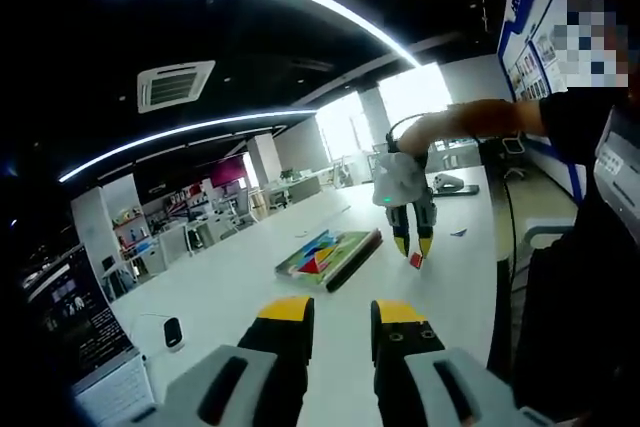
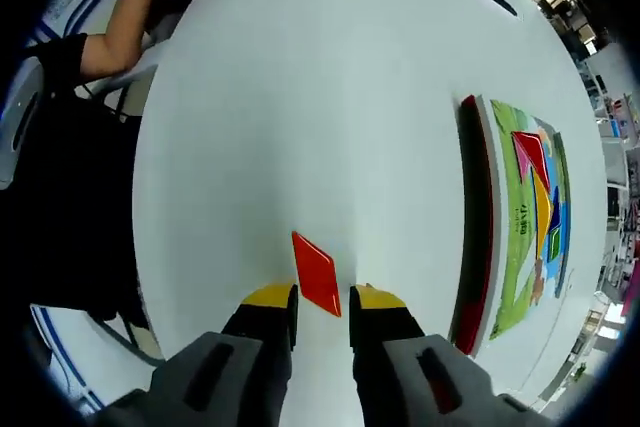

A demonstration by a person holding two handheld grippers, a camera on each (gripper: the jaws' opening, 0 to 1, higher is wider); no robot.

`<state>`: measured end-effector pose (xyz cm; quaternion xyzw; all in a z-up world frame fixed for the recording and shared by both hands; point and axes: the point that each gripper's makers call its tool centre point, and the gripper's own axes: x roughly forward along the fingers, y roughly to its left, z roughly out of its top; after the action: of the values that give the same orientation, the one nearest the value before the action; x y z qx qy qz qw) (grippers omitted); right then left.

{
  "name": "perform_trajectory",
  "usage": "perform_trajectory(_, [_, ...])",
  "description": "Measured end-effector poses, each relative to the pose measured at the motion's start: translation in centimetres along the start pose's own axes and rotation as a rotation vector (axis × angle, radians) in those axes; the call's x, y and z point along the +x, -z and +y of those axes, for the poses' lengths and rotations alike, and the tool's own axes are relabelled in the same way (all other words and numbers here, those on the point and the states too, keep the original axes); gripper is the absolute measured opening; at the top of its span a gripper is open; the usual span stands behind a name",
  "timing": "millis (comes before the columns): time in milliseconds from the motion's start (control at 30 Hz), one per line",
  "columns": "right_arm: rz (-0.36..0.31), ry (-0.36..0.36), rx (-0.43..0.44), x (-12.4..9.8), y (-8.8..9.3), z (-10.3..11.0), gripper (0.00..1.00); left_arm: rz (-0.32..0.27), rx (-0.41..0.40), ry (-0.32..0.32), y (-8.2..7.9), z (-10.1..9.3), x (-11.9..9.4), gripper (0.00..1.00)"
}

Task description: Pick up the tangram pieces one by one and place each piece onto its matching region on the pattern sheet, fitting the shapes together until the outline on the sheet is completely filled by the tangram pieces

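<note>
In the left gripper view, the left gripper hangs raised with nothing between its slightly parted jaws, seemingly idle. Well ahead of it, the right gripper pinches a red piece just beside the pattern sheet.

In the right gripper view, the red parallelogram piece sits clamped between the right gripper's tips, probably for carrying, with the sheet off to their right on the white table.

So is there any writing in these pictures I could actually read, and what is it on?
Nothing reads clearly.
Pattern sheet: a line of dark print on its green margin, too small to read.
Wall board: blue and white with print and pictures, too blurred to read.
Floor sign: dark panel with pale marks, unreadable.
The red piece between the right gripper's jaws carries no text.
</note>
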<state>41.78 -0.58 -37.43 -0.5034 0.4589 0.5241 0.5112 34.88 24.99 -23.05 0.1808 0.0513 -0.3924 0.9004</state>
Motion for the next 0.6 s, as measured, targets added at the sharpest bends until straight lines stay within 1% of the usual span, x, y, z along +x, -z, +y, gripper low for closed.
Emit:
perform_trajectory(67, [0.005,-0.005,0.001,0.05,0.14,-0.12,0.22,-0.002,-0.001,0.001,0.02,-0.06,0.08,0.25])
perform_trajectory(100, [0.008,-0.023,0.001,0.15,0.18,-0.05,0.21,-0.002,-0.002,0.001,0.06,-0.07,0.12,0.25])
perform_trajectory(200, [0.015,-0.028,0.014,0.22,0.21,-0.20,0.20,0.000,-0.007,-0.002,0.21,0.00,0.38,0.25])
perform_trajectory(233, [0.030,-0.022,0.062,0.22,0.35,-0.32,0.16,0.001,-0.006,-0.001,0.23,-0.04,0.42,0.25])
perform_trajectory(267, [0.054,-0.024,0.123,0.27,0.44,-0.24,0.17,0.002,-0.004,0.002,0.27,-0.13,0.48,0.25])
perform_trajectory(333, [0.051,-0.014,0.063,0.33,0.29,-0.25,0.16,0.002,-0.002,0.003,0.26,-0.19,0.50,0.25])
perform_trajectory(367, [0.036,-0.011,0.024,0.36,0.09,-0.29,0.16,0.001,-0.003,0.002,0.25,-0.18,0.48,0.25])
perform_trajectory(400, [0.036,-0.012,0.035,0.31,0.27,-0.12,0.16,0.001,-0.004,0.001,0.26,-0.15,0.46,0.25])
perform_trajectory(500, [0.003,-0.027,0.129,0.34,0.09,-0.22,0.16,0.004,-0.006,-0.001,0.42,-0.13,0.45,0.25])
perform_trajectory(567, [-0.020,-0.038,0.154,0.21,-0.18,-0.30,0.16,0.004,-0.006,0.001,0.46,-0.16,0.40,0.25])
perform_trajectory(600, [-0.021,-0.037,0.157,-0.03,-0.23,-0.39,0.16,0.004,-0.005,0.002,0.45,-0.17,0.37,0.25])
